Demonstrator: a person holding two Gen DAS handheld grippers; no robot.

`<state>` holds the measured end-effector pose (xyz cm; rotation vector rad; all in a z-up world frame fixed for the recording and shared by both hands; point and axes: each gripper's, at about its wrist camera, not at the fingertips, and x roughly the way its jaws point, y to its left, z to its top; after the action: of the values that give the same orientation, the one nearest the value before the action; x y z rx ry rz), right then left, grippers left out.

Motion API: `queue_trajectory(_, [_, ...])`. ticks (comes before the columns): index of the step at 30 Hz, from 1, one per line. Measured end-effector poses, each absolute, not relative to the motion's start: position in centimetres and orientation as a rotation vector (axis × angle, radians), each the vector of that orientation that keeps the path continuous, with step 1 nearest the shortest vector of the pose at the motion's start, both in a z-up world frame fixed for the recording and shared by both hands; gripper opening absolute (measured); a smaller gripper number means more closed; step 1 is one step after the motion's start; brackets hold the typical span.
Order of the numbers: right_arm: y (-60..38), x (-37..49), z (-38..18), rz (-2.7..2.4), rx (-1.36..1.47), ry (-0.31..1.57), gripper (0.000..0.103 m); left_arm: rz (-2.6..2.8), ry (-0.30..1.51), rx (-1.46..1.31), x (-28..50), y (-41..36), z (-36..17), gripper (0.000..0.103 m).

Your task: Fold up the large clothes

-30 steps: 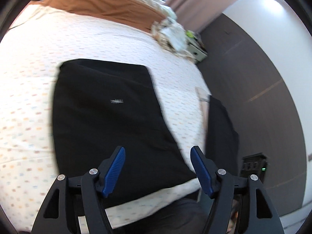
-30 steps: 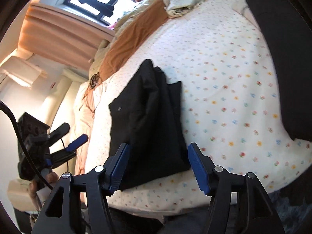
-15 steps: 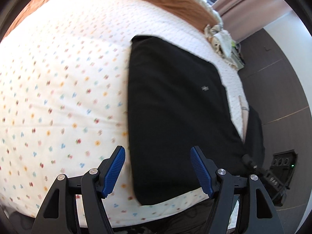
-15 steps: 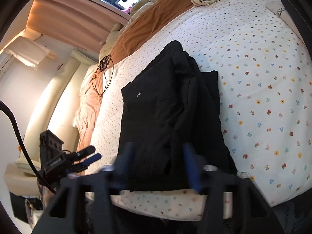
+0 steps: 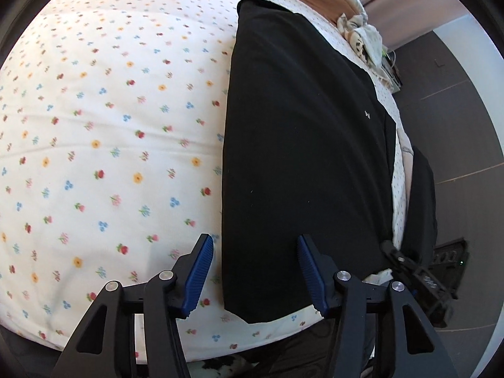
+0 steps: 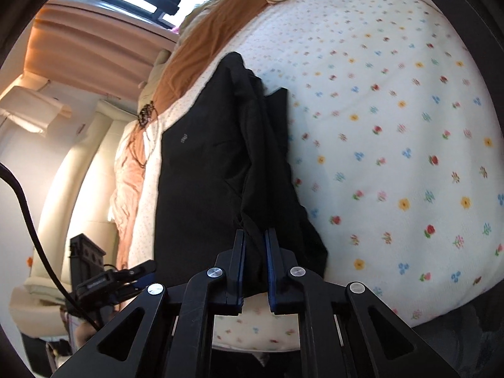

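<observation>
Black garment (image 5: pixel 302 157) lay on the flower-print bed (image 5: pixel 110 141), partly folded into a long strip, long axis running roughly 6 to 12 o'clock away from both wrist cams.

Right gripper (image 6: pixel 254 264): jaws had just been closing and were clenched on a bunched fold at the near hem of the garment (image 6: pixel 220 163). Cloth sat pinched between the blue pads, with a raised ridge climbing from the jaws toward 12 o'clock.

Left gripper (image 5: pixel 253 274): jaws had just been closing partway but stood released, nothing pressed. They straddled the near left corner of the strip: left pad over bare sheet, right pad over black cloth, the garment's left edge running up between them toward 12 o'clock. Contact with the fabric couldn't be confirmed from this view.

Judgement: the right hand had its corner, the left was not yet gripping. The next move probably hinges on the left jaws dropping onto that near corner edge directly ahead, then both lifting the near hem toward the far end along the long axis.
</observation>
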<state>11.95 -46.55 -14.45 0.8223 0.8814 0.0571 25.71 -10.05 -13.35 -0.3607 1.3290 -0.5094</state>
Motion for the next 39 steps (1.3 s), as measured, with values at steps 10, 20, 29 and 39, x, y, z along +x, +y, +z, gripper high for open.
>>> queue_trajectory(10, [-45.6,10.2,-12.7,-0.058,0.815,0.937,0.014,-0.509,1.245,-0.364,23.0,-7.9,-10.1,0.056])
queue_trajectory(20, [-46.5,8.0,-6.3,-0.029,0.742,0.792,0.056,-0.486,1.206,-0.382,21.8,-6.6,-8.1,0.058])
queue_trajectory(29, [-48.4,13.0,-7.2,0.001,0.806,0.807,0.069,-0.451,1.214,-0.396,26.2,-7.1,-8.8,0.069])
queue_trajectory(39, [-49.5,20.9,-9.4,0.051,0.784,0.893,0.073,-0.426,1.211,-0.401,32.8,-8.4,-10.6,0.069])
